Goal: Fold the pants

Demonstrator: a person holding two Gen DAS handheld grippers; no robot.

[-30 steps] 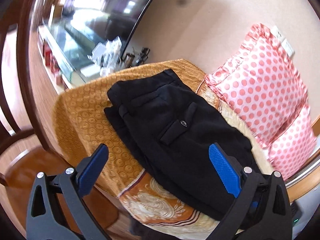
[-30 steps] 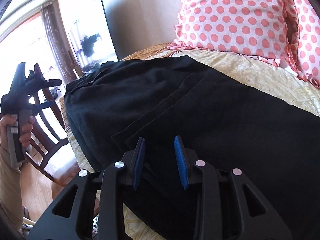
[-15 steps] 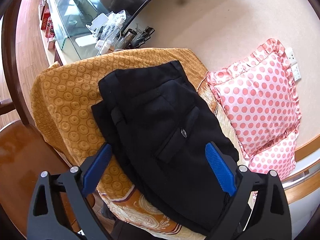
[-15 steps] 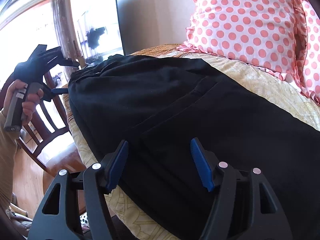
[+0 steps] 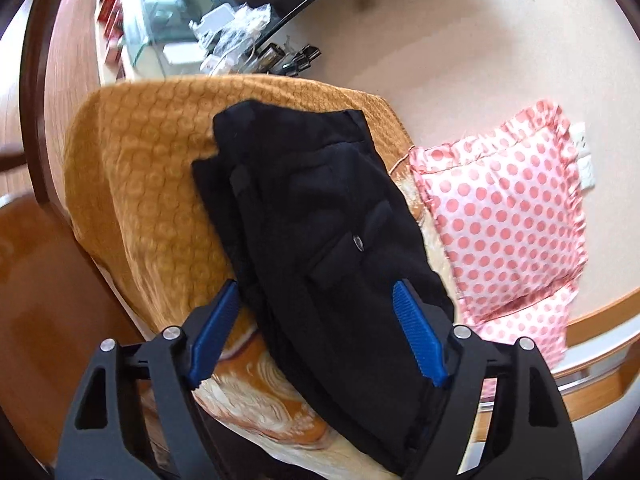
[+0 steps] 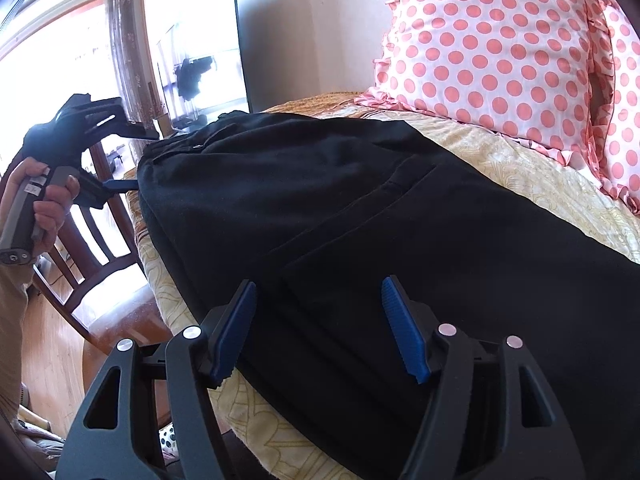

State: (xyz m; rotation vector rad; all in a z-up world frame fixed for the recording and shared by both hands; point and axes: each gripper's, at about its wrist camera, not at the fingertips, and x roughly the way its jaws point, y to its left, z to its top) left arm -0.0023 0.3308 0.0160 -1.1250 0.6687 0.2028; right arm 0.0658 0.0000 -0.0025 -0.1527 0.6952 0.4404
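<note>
Black pants lie folded lengthwise on a bed with a gold and cream bedspread; a buttoned back pocket faces up. My left gripper is open and empty, hovering over the pants near the bed's edge. My right gripper is open and empty, low over the pants at the near edge of the bed. In the right wrist view the left gripper shows at the waistband end, held by a hand.
Pink polka-dot pillows lean on the wall beside the pants, also in the right wrist view. A wooden chair stands by the bed. A TV and a cluttered glass stand lie beyond.
My right gripper opened from nearly shut to wide open over the pants. My left gripper, open throughout, moved in closer to the waistband end.
</note>
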